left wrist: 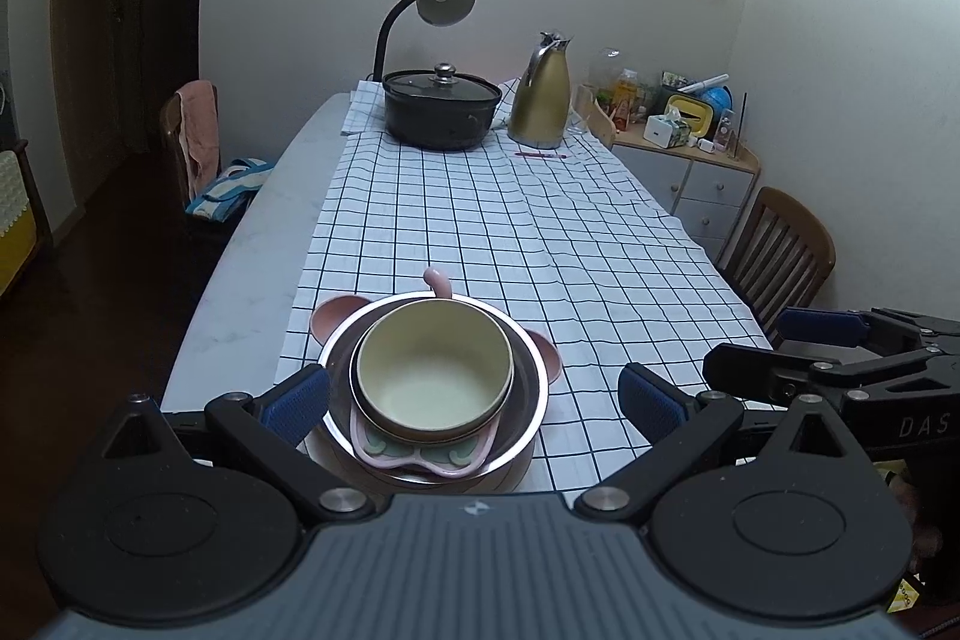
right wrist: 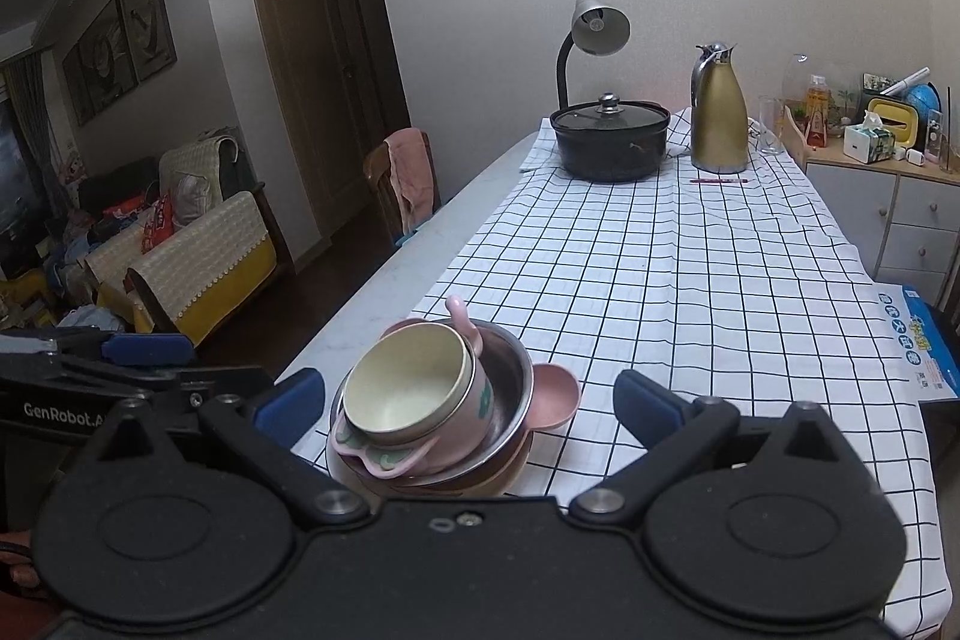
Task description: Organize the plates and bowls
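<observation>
Both sets of jaws are standing spread and gripping nothing: left gripper (left wrist: 474, 403), right gripper (right wrist: 468, 403). Between them the nested stack (left wrist: 432, 388) is sitting near the surface's (left wrist: 240, 292) near edge; the cream bowl (right wrist: 408, 388) is tilting and could slide if nudged. Open checked cloth (left wrist: 510, 232) is lying beyond.

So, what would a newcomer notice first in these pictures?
Probably the stack of dishes at the near end of the checked tablecloth, topped by a cream bowl, with both grippers open around it. Next, the black lidded pot and gold jug at the far end.
</observation>
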